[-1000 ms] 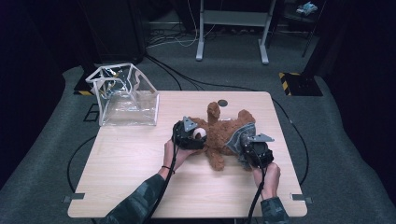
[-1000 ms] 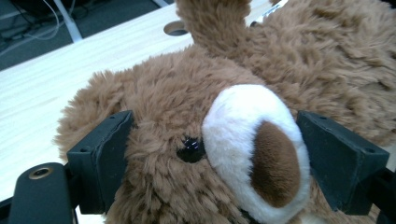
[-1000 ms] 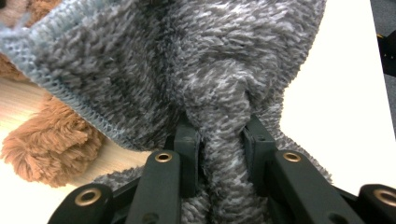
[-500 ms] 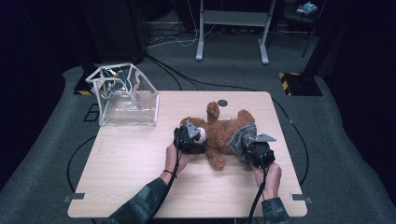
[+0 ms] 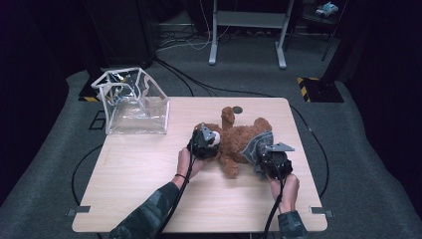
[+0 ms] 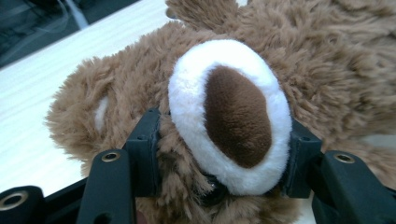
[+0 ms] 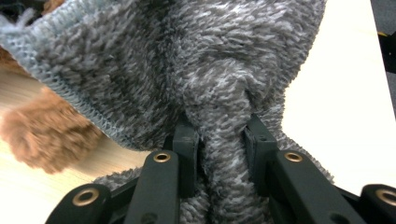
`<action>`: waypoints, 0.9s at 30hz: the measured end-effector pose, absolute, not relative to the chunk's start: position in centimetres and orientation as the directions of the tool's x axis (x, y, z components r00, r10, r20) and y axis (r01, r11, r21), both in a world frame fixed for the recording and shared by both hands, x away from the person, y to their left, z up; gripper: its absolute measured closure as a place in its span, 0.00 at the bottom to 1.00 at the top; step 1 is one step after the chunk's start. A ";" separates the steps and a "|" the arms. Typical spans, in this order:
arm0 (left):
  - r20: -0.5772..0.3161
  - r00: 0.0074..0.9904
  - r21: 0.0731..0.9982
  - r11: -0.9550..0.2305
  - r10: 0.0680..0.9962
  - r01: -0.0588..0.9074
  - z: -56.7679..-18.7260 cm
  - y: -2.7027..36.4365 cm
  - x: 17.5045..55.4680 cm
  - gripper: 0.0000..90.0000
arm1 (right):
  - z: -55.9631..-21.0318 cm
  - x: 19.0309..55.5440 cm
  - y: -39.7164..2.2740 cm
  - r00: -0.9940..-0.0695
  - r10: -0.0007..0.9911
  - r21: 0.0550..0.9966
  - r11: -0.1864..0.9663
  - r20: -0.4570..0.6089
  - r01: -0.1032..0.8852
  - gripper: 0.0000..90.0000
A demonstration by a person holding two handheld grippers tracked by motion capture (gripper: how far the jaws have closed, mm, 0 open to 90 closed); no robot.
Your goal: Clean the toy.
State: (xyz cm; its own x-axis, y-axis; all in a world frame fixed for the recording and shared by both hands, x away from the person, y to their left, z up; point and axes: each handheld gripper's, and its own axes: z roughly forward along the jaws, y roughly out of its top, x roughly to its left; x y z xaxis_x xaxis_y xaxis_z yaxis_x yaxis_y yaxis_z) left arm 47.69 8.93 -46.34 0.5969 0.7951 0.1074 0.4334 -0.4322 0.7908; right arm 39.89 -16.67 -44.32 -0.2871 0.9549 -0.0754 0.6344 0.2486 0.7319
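Now teddy bear (image 6: 233, 121) between left gripper (image 6: 224, 149) jaws

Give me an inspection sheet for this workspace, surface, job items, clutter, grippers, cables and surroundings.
Surface: pale wooden table, mostly bare.
Job's things: brown teddy bear lying mid-table; grey knitted garment bunched on its body.
Clutter: clear plastic box at the far left corner; small dark disc near the far edge.
Grippers: left gripper has just been closing, jaws pressing on the bear's white muzzle; right gripper pinches a fold of the garment.
Cables: one trails from each gripper; more on the floor beyond.
Surroundings: grey carpet, metal stand legs, dark room.
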 end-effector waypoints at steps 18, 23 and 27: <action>-0.065 0.667 0.747 -0.408 0.742 0.525 -44.6 9.9 48.7 0.33 | -42.9 43.5 -13.3 -0.313 0.944 0.732 0.288 -0.106 0.618 0.80; -0.038 0.668 0.784 -0.393 0.743 0.481 -43.6 10.3 48.6 0.29 | -42.8 44.3 -13.5 -0.309 0.942 0.720 0.304 -0.130 0.624 0.80; -0.022 0.687 0.789 -0.409 0.726 0.458 -43.4 10.3 49.2 0.29 | -42.8 44.8 -13.3 -0.301 0.944 0.716 0.302 -0.134 0.629 0.80</action>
